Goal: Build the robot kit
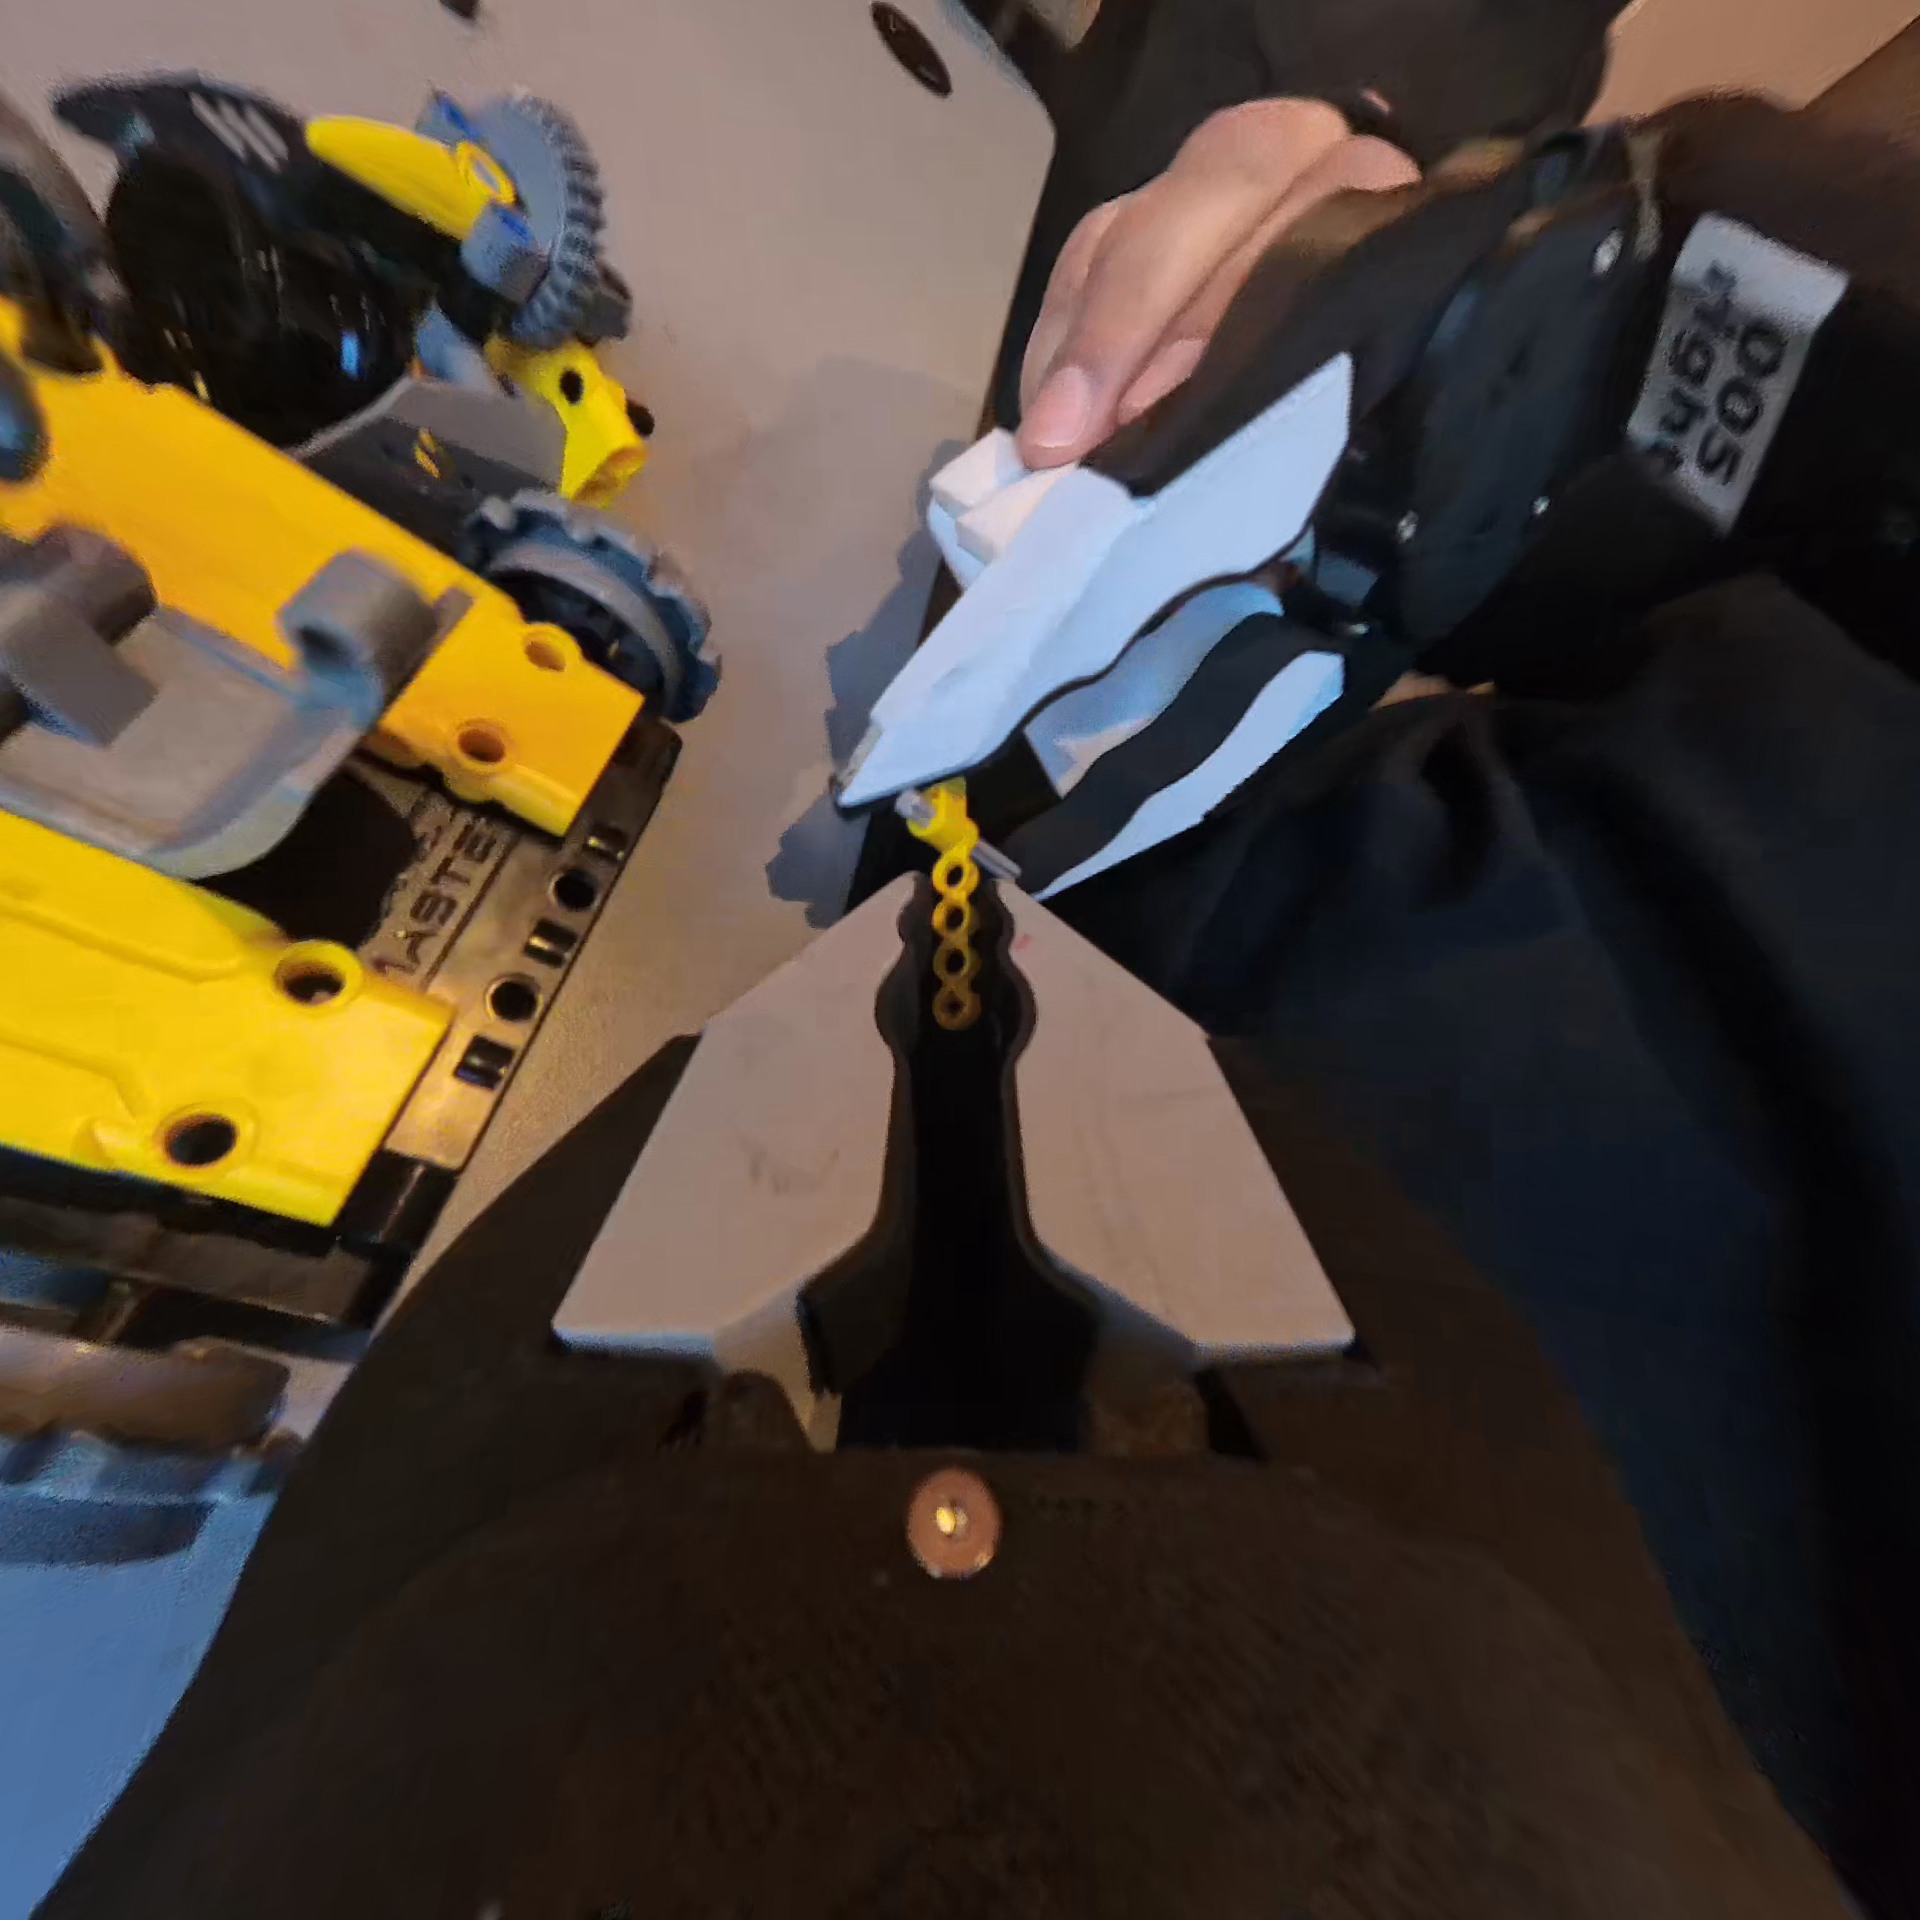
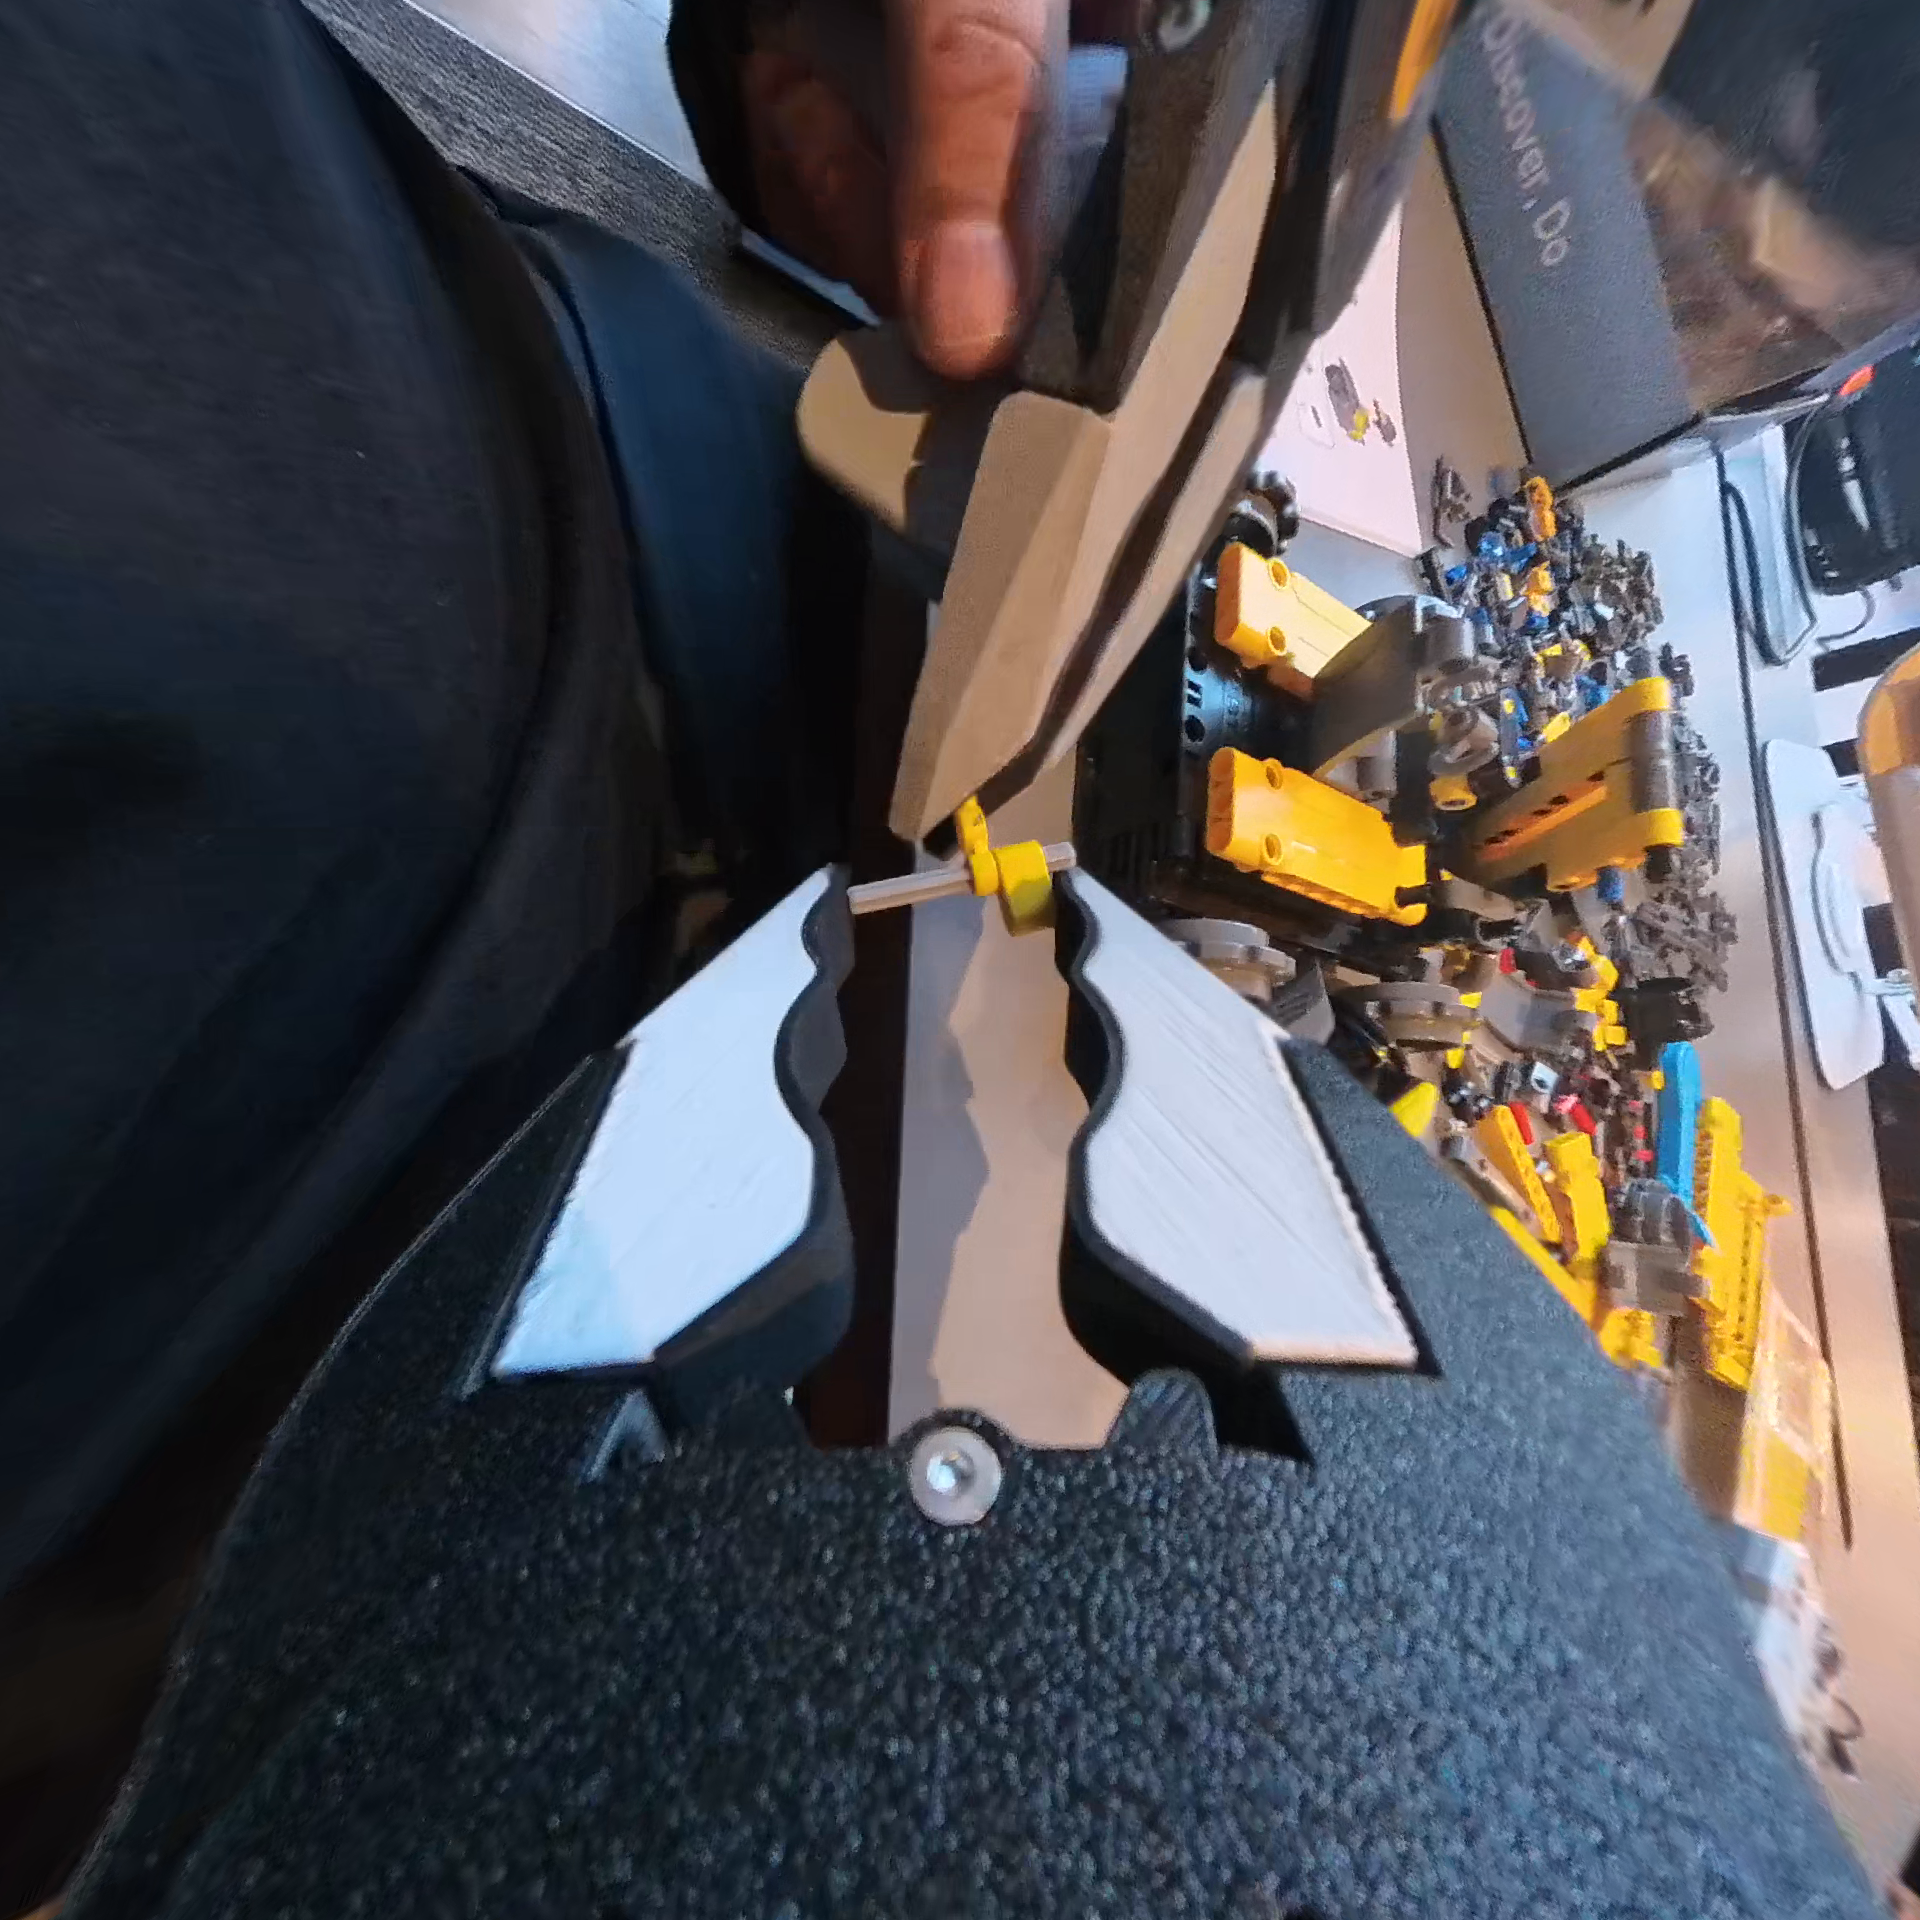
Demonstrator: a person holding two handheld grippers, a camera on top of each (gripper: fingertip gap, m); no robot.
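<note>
My left gripper (image 1: 956, 904) is shut on a thin yellow beam with holes (image 1: 954, 971), which sticks out past its tips. A grey axle (image 2: 894, 891) with a yellow bush (image 2: 1023, 878) runs through the beam's far end. My right gripper (image 2: 951, 883) holds that axle lengthwise: its jaws stand partly apart, with one tip at each end of the axle. In the left wrist view the right gripper (image 1: 951, 831) comes in from the upper right, held by a hand (image 1: 1143, 312). In the right wrist view the left gripper (image 2: 935, 821) comes down from above with the beam (image 2: 971, 826).
A large yellow and black brick-built vehicle model (image 1: 260, 727) stands on the pale table (image 1: 810, 260) to the left; it also shows in the right wrist view (image 2: 1309, 821). A heap of loose small parts (image 2: 1558, 675) lies beyond it. A dark box (image 2: 1558, 260) stands behind. The person's dark clothing (image 1: 1558, 1039) is close by. Less than 4 cm separates the two grippers' tips.
</note>
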